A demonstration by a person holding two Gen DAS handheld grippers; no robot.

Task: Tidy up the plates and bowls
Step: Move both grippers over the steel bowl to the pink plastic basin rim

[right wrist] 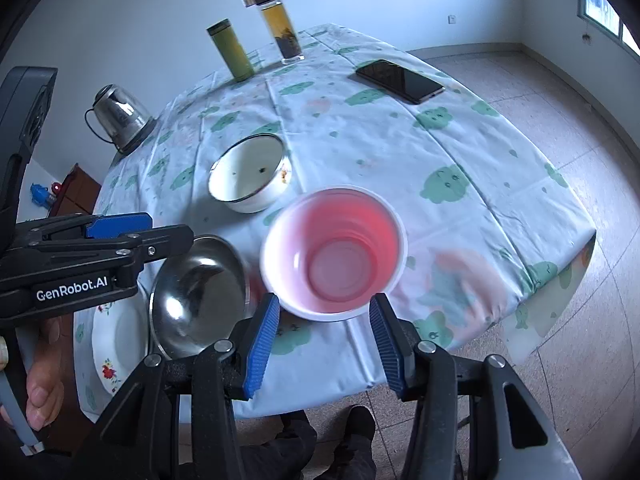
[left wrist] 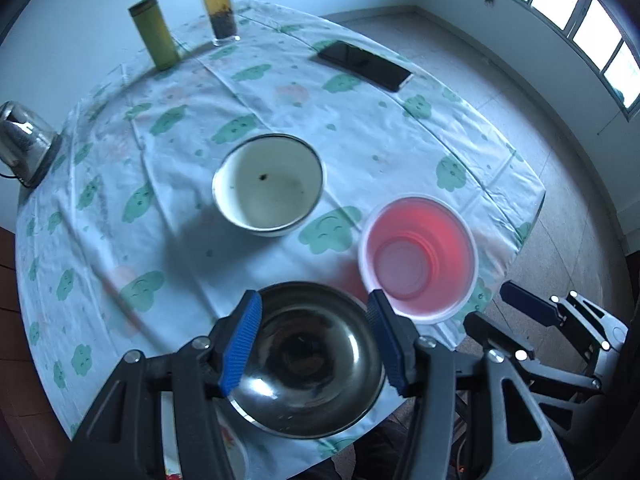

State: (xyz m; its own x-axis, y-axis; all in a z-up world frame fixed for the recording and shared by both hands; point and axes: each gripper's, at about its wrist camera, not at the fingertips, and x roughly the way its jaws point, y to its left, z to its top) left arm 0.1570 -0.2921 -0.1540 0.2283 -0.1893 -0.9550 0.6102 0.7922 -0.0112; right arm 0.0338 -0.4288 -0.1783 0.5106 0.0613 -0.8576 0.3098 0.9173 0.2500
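My left gripper hangs open over a steel bowl at the table's near edge; the bowl is wider than the gap and neither blue pad touches it. Just right of it stands a pink plastic bowl with a white rim. My right gripper is open too, its tips either side of the pink bowl's near rim without pressing on it. A white enamel bowl sits farther back. A flowered white plate lies left of the steel bowl.
A phone, a green flask and a tea bottle stand at the far side. A glass kettle is at the left edge. The tablecloth drops off on the right. A hand holds the left gripper.
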